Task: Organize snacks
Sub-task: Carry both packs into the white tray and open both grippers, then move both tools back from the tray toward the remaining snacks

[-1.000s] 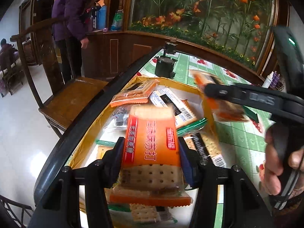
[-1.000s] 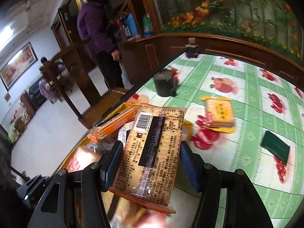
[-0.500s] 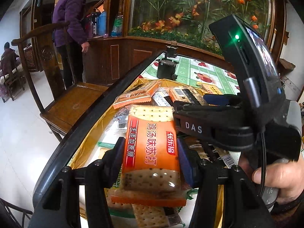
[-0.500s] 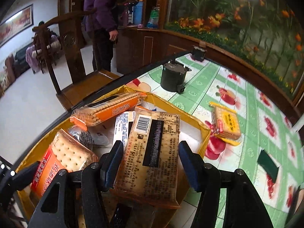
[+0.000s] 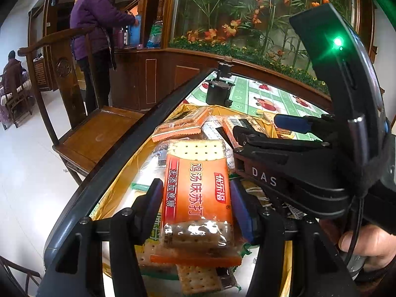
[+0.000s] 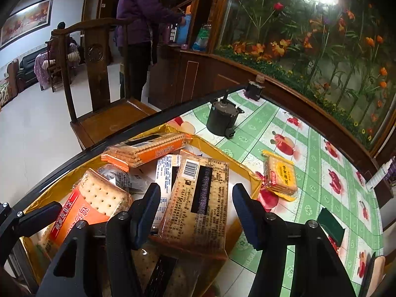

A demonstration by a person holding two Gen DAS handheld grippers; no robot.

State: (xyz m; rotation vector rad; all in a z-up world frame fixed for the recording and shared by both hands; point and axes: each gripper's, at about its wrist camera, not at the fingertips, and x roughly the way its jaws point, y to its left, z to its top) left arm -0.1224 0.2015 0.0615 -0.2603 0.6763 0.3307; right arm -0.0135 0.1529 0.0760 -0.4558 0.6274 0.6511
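- Gripping an orange soda-cracker packet (image 5: 198, 193) by its long edges, the left gripper (image 5: 195, 208) has its fingers (image 5: 154, 198) pressed against both sides, which keeps the printed face up and the packet lying level along the fingers in the lower centre of the left wrist view.
- Over in the right wrist view the right gripper (image 6: 196, 210) stands with its fingers (image 6: 243, 210) spread wide; gaps show on both sides of the brown cracker packet (image 6: 200, 205), barcode side up, so I judge it released and resting on the pile rather than held.
- Both packets sit over the yellow tray (image 6: 215, 147), which fills the lower left of the right wrist view and already holds a long orange biscuit pack (image 6: 146, 149) and a white-labelled pack (image 6: 168, 173), so the tray looks like the collecting spot.
- One yellow cracker packet (image 6: 281, 175) lies outside the tray on the green fruit-print table (image 6: 321, 153), just beside the tray's right-hand corner; it probably remains to be gathered.
- Further up the table stands a dark cylindrical motor-like object (image 6: 221, 120), well apart from the snacks.
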